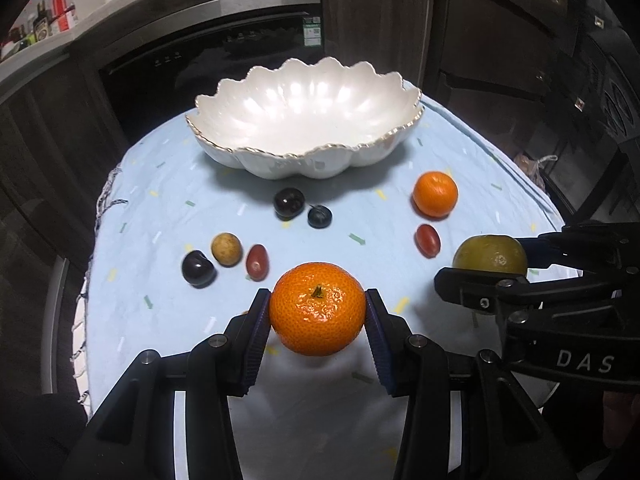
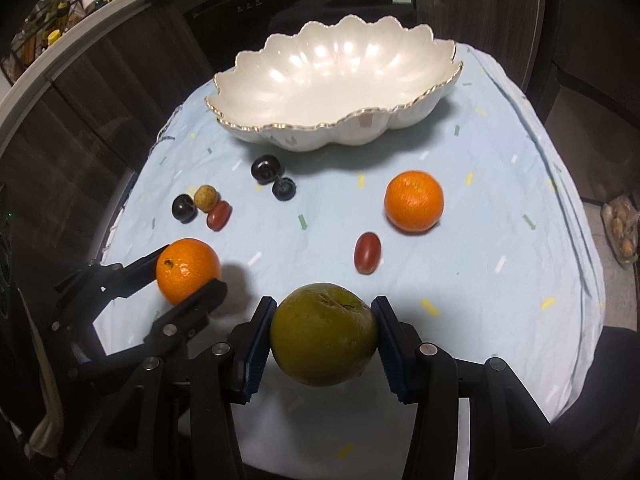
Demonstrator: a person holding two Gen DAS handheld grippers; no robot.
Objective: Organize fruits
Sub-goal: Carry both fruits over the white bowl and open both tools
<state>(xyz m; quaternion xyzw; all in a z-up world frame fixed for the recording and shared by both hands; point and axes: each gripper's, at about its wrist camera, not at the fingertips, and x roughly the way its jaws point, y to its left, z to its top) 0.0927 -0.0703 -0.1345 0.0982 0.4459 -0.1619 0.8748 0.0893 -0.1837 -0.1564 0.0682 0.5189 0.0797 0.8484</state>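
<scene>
My left gripper (image 1: 318, 314) pinches an orange (image 1: 318, 308), pads pressed on both its sides, stem up, lifted clear of the cloth (image 1: 168, 320). From the right wrist view the same orange (image 2: 187, 270) sits between the left fingers, low on the left.

My right gripper (image 2: 324, 334) pinches a green citrus (image 2: 324, 334), pads tight on either flank; its shadow falls on the cloth below, so it hangs free. The left wrist view shows it at the right edge (image 1: 490, 254), clamped between dark fingers.

The bowl (image 1: 360, 152) stands at the far end of the table, white, scalloped, gold rim, nothing in it.

Between me and the bowl, loose fruit on the cloth:
- second orange (image 2: 414, 201), right of centre, near the bowl's front
- red grape tomato (image 2: 367, 252) just in front of that orange, directly between the green citrus and the bowl
- two dark round fruits (image 1: 289, 203) (image 1: 319, 216) side by side, close under the bowl's front wall
- left cluster: dark fruit (image 1: 198, 268), tan round fruit (image 1: 226, 249), second red tomato (image 1: 257, 262), all nearly touching

Straight line from the left orange to the bowl passes over the dark pair.

Behind the table: dark appliance front (image 1: 224, 56), counter with bottles (image 1: 52, 16) upper left. A bag (image 2: 622, 228) lies on the floor at right.
</scene>
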